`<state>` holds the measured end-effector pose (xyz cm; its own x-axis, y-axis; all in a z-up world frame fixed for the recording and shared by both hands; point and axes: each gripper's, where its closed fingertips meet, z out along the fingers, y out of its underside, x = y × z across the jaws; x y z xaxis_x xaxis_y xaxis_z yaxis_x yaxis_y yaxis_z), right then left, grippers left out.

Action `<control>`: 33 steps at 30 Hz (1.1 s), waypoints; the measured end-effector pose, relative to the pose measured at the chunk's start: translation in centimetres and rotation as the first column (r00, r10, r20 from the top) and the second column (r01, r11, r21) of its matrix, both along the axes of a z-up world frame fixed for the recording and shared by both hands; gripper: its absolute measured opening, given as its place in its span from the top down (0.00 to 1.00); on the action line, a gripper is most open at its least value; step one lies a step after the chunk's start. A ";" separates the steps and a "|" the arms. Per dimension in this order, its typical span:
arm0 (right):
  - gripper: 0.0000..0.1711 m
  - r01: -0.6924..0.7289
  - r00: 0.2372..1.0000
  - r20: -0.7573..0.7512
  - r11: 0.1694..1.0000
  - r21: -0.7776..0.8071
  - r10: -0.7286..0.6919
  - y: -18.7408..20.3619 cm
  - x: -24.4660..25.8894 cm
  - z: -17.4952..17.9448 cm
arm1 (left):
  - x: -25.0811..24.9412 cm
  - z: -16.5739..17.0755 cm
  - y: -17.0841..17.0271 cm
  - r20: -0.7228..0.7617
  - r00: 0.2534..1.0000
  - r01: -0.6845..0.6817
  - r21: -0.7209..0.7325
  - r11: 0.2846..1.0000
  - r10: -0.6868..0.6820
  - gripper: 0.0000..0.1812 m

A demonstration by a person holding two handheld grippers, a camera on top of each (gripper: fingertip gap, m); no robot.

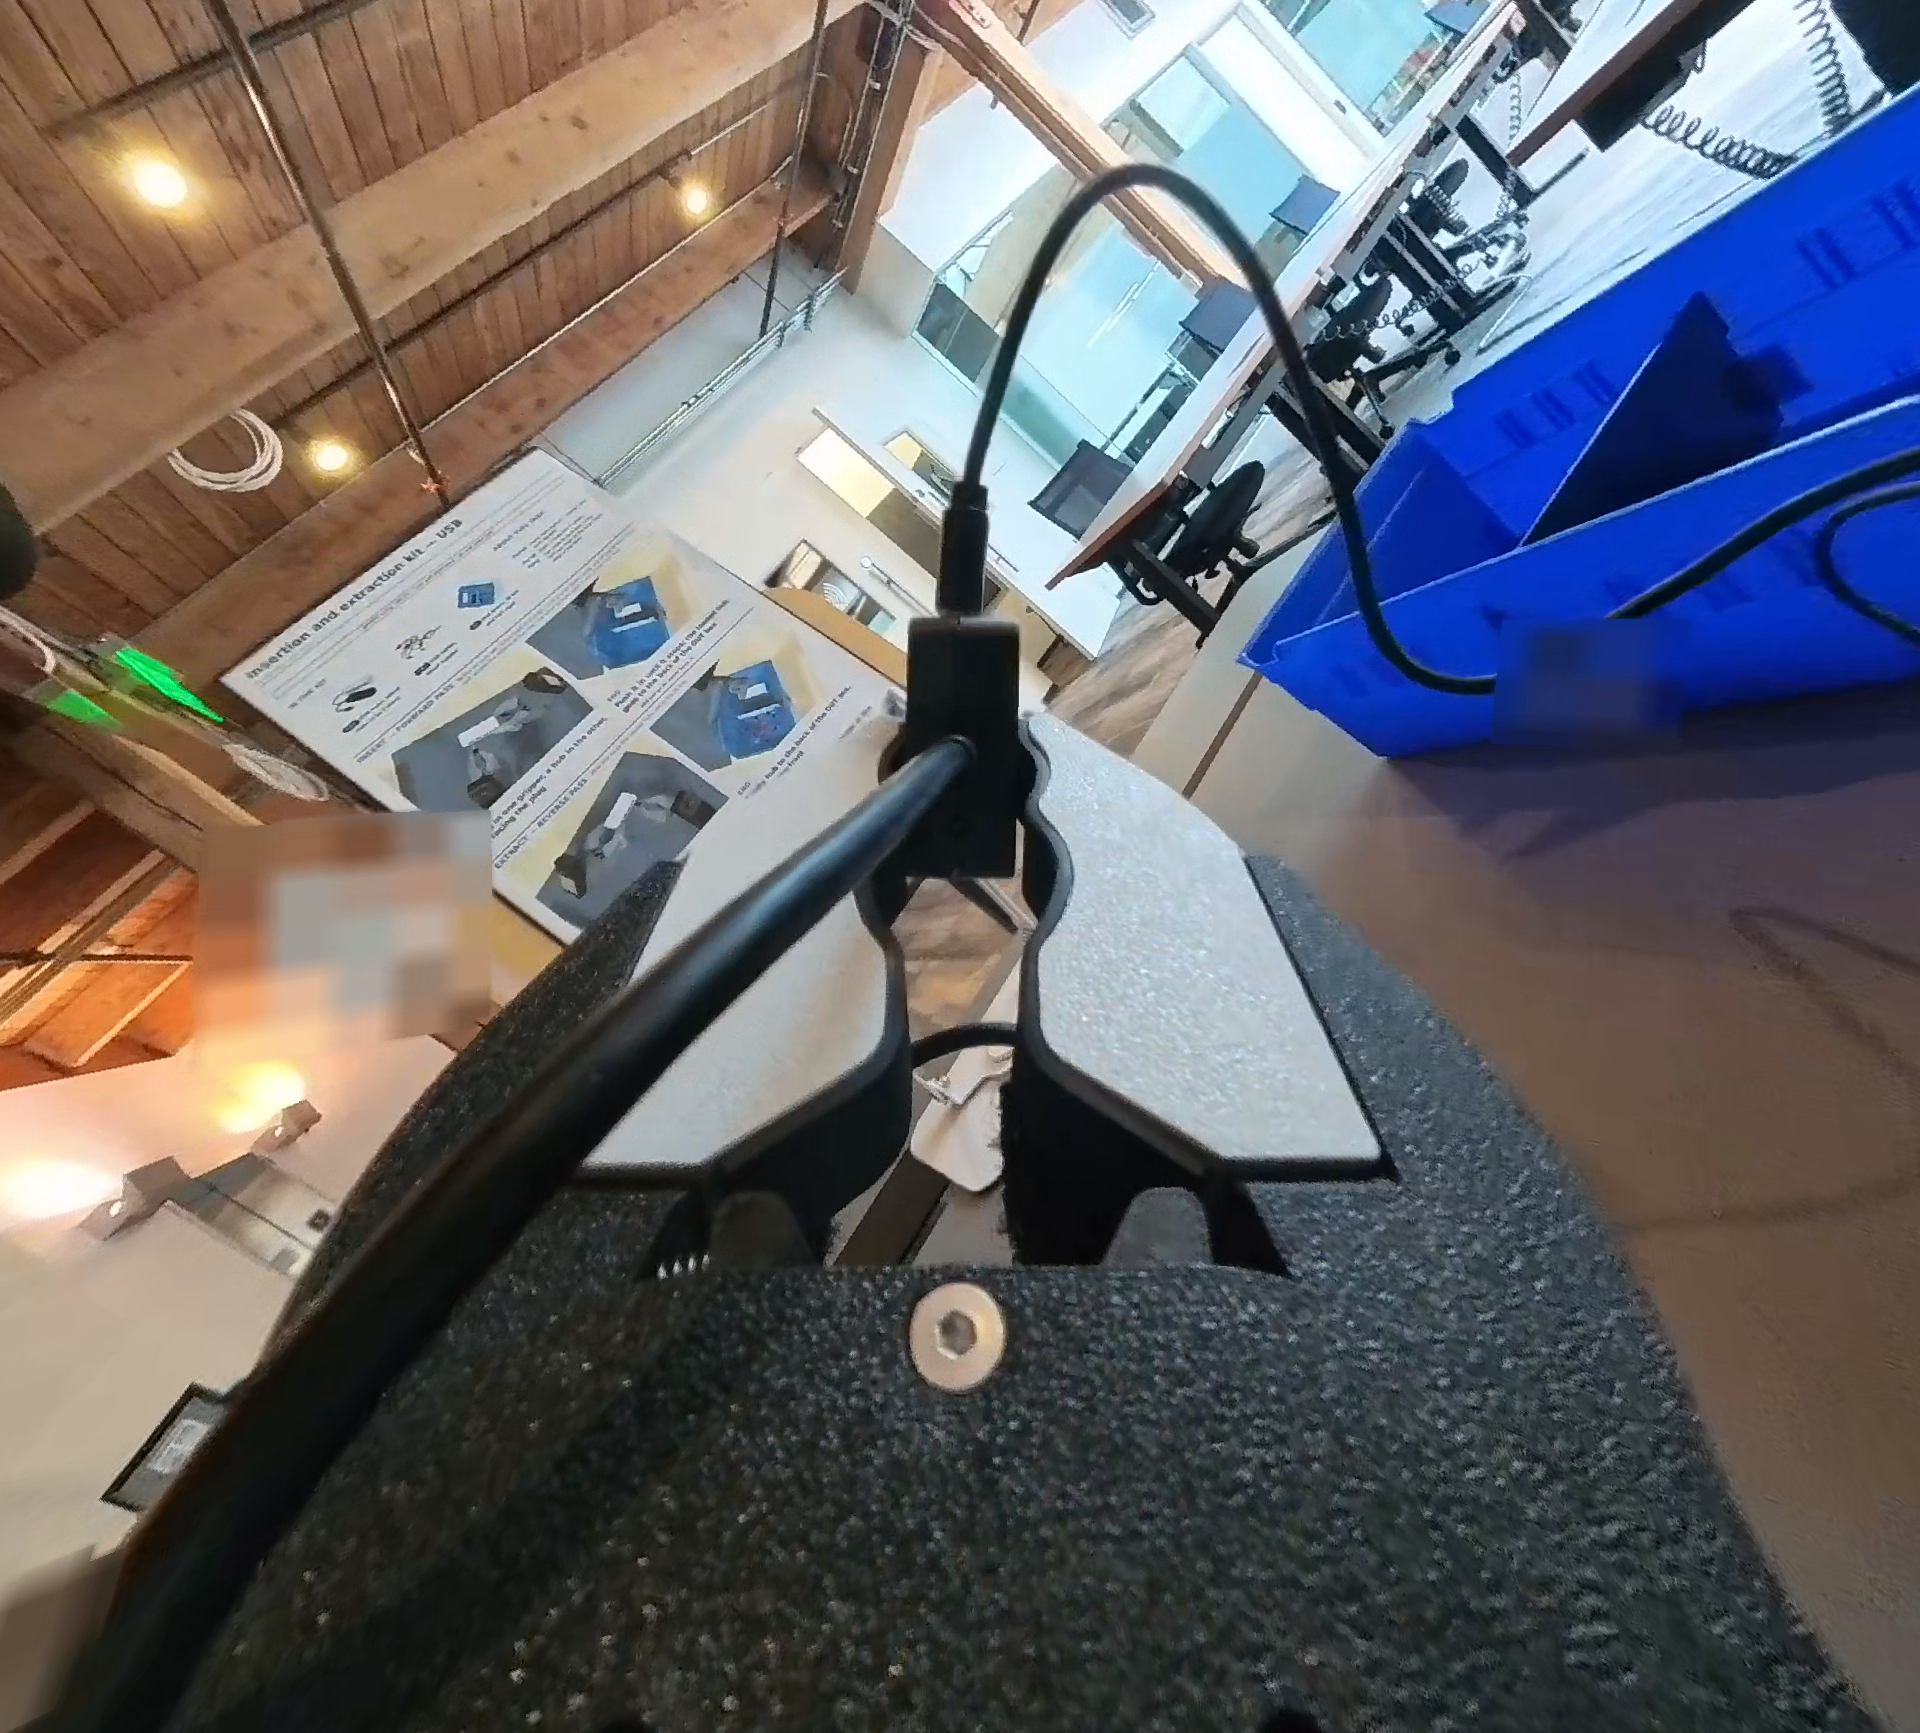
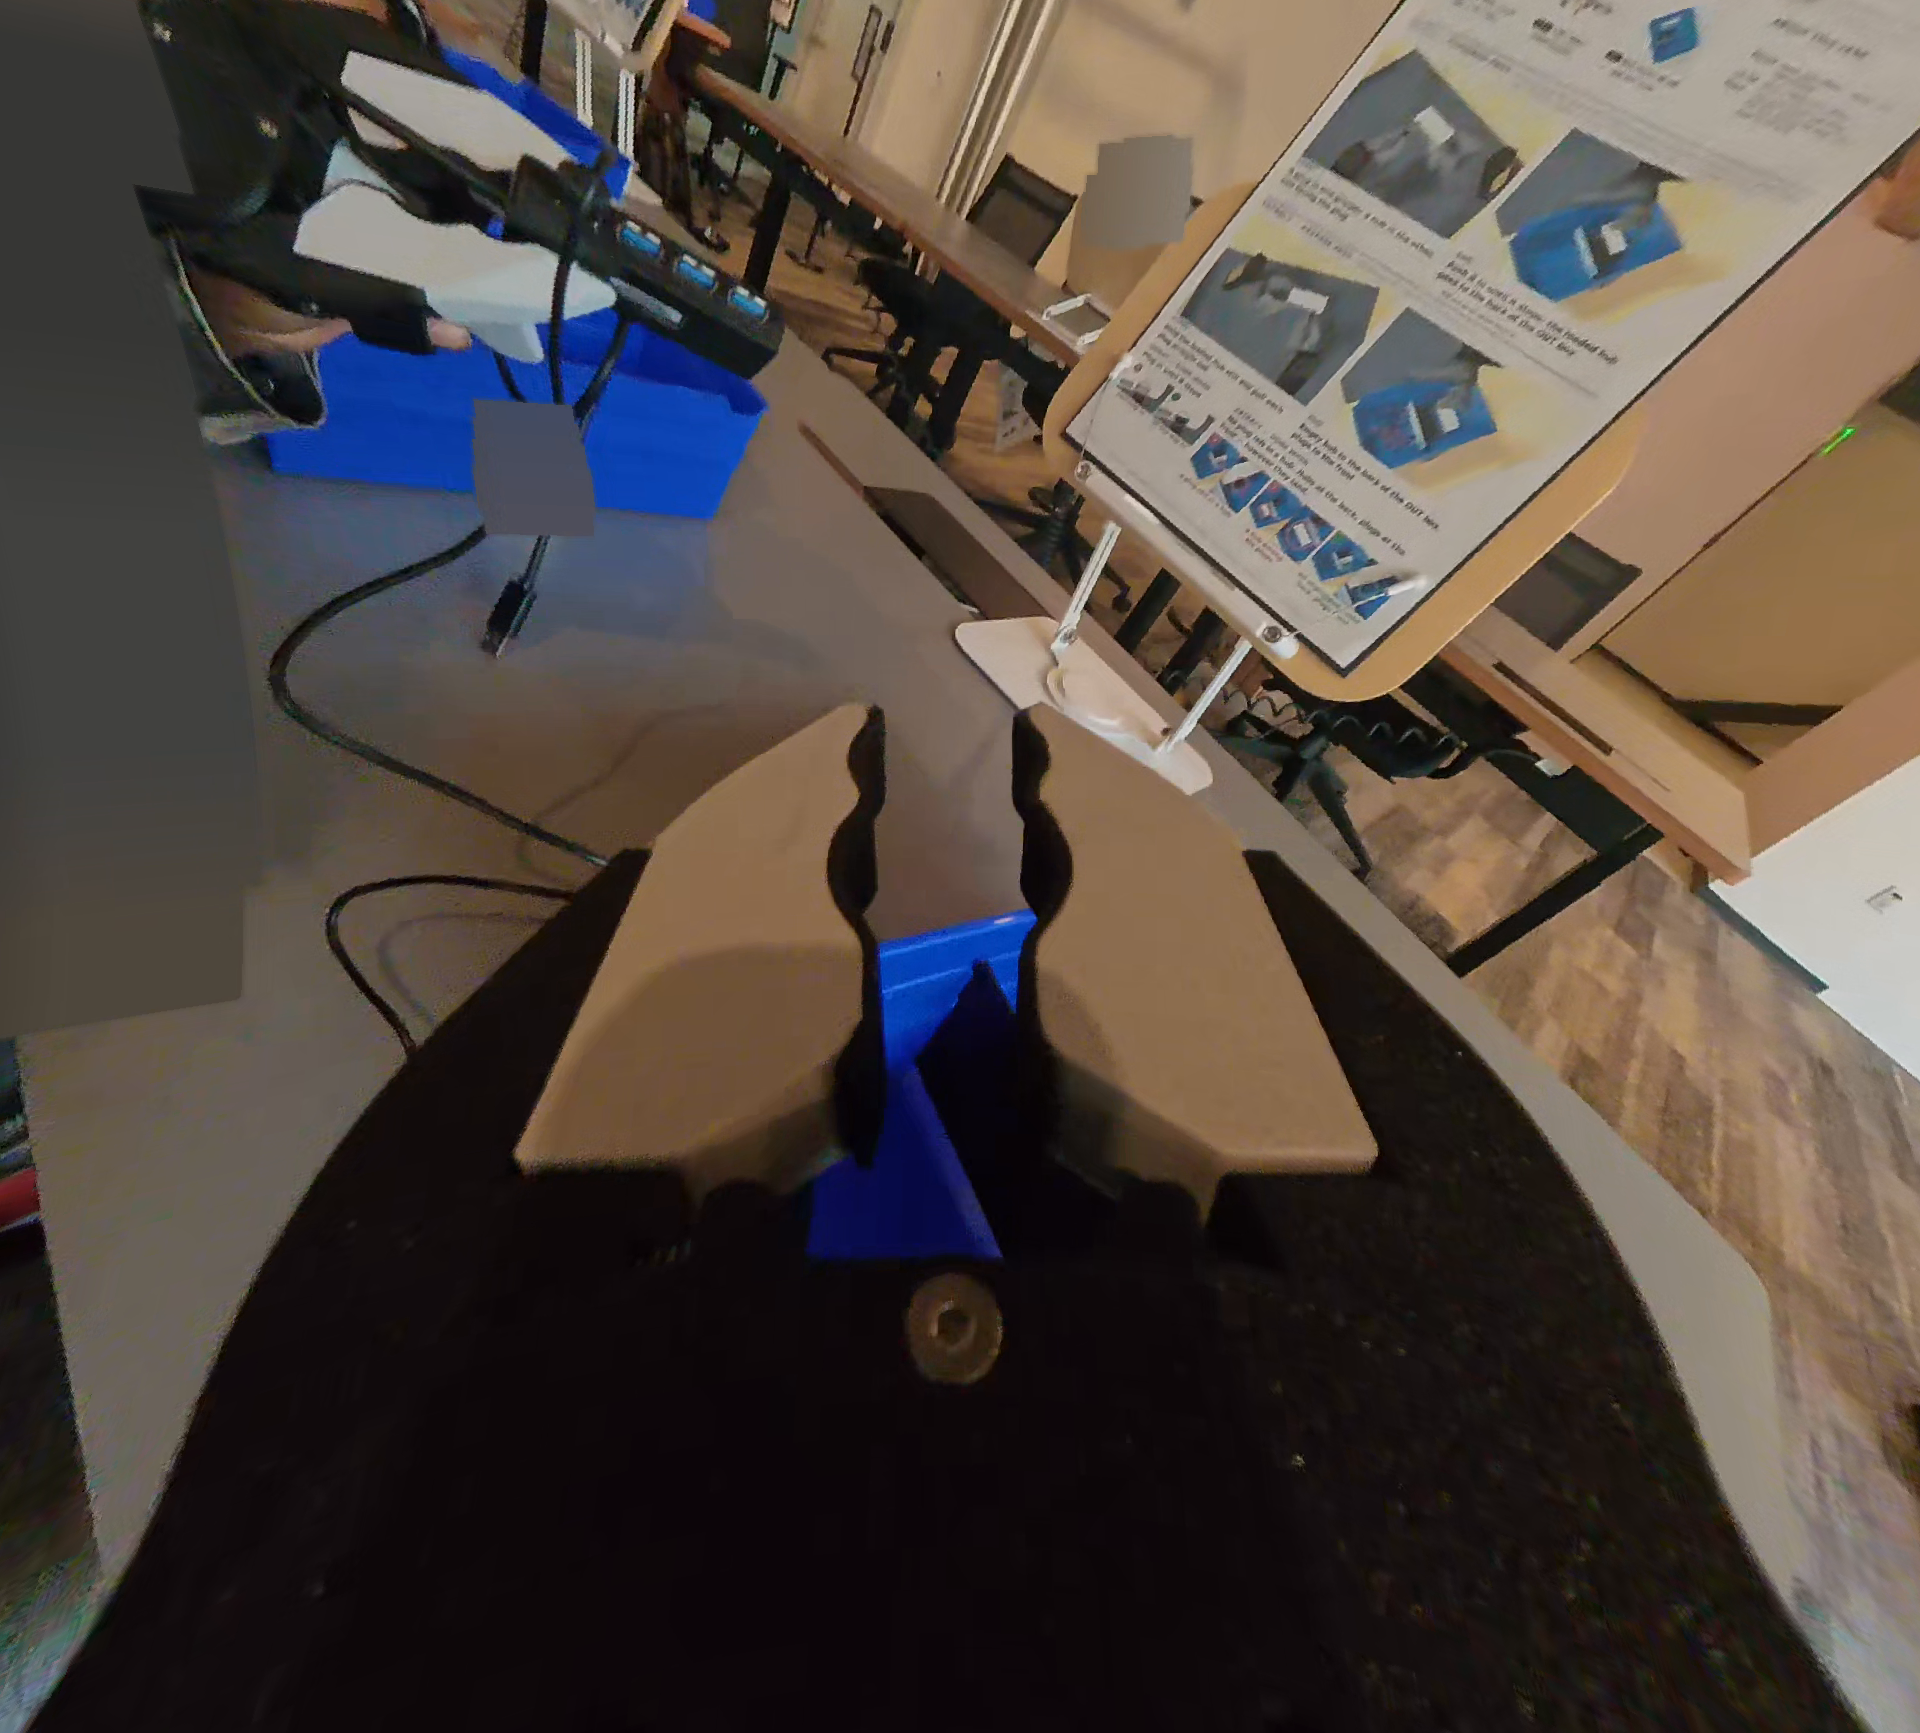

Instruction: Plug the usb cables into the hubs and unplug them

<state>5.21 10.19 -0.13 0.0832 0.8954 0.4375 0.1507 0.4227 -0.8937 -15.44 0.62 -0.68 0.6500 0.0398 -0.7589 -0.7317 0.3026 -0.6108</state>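
Black plastic is being clamped between the grey fingers of the left gripper [image 1: 961, 810]: the USB hub [image 1: 962, 748] is being held end-on, well above the table, with its own thick lead [image 1: 623, 1039] trailing back over the gripper body. One thin cable [image 1: 1049, 353] is being kept plugged into the hub's far end by its plug [image 1: 964, 556], from which it is arching over and down toward the blue bin [image 1: 1621, 478].

As a judgement, the task is being carried only part way. One plug is seated, while in the right wrist view a second plug [image 2: 509, 613] is being left loose on the grey table [image 2: 665, 644], and three blue ports [image 2: 694, 270] on the hub's side are being left unfilled. Whether this is the plugging or the unplugging pass cannot be told.

The right gripper [image 2: 945, 738] is being held slack, its fingers parted with nothing between them, low over the table and above another blue bin [image 2: 935, 956].

Only the right wrist view is showing the hub's length, its free ports, the loose plug and the gloved hand [image 2: 312, 322] behind the left gripper. Only the left wrist view is showing the seated plug closely. An instruction board [image 2: 1455, 249] on a stand is being shown in both.
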 end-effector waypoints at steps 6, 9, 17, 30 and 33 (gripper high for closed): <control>0.85 -0.038 0.995 0.092 0.999 0.023 0.036 -0.6 -1.3 -2.0 | -0.5 -0.7 0.7 -0.022 0.999 -0.024 -0.008 1.000 0.023 0.91; 0.85 -0.082 0.992 0.093 0.996 0.026 0.079 -1.8 -2.7 -2.4 | -0.5 -0.9 0.8 -0.044 0.998 -0.033 0.001 0.999 0.033 0.91; 0.77 -0.285 0.955 -0.068 0.956 0.074 0.290 -8.2 -7.6 -1.7 | 2.4 -0.5 -0.1 -0.168 0.985 0.038 0.058 0.998 -0.028 0.91; 0.66 -0.209 0.967 -0.052 0.896 0.393 0.248 -10.9 -8.5 -1.3 | 8.8 -1.8 -1.8 -0.181 0.929 0.314 -0.071 0.947 -0.321 0.91; 0.67 -0.173 0.979 -0.010 0.861 0.479 0.203 -10.8 -8.9 -2.1 | 10.6 -2.1 -2.7 -0.153 0.893 0.410 -0.111 0.905 -0.423 0.91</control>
